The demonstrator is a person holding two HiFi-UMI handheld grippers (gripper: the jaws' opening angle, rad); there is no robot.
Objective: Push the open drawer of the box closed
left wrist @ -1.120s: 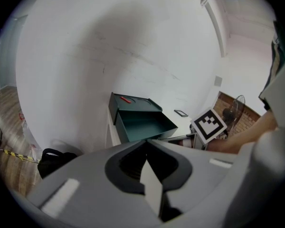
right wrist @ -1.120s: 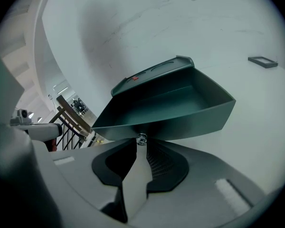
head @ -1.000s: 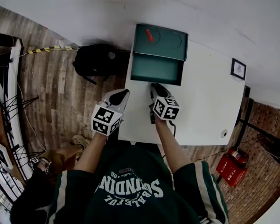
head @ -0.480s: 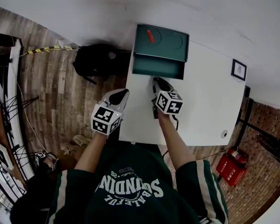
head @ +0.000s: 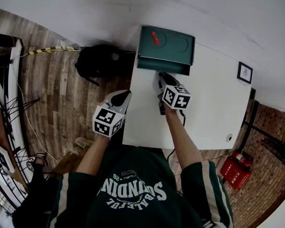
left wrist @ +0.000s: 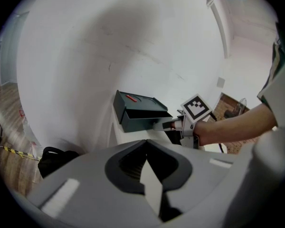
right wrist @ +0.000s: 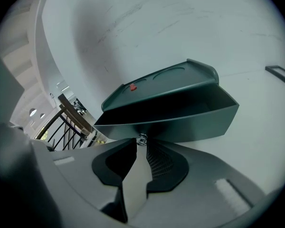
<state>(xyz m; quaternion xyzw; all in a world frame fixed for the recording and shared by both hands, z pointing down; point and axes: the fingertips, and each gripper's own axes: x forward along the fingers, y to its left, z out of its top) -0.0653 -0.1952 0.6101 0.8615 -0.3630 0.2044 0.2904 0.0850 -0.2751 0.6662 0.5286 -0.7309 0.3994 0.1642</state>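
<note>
Right gripper view: I'm touching right gripper [right wrist: 140,144], jaws together & empty, to the drawer knob [right wrist: 142,137]; drawer [right wrist: 194,120] inside's too dark. Left gripper [left wrist: 146,146] is hanging closed, empty.

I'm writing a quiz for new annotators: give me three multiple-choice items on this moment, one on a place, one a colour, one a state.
1. Where does the small red object lie? A on top of the box; B in front of it; C behind it.
2. What colour is the box? A white; B dark green; C yellow.
3. How is the drawer? A fully shut; B partly open; C removed.
Key: 1 A, it rests on the box's top; 2 B, green in all views; 3 B, its cavity shows while the right gripper meets its front.
</note>
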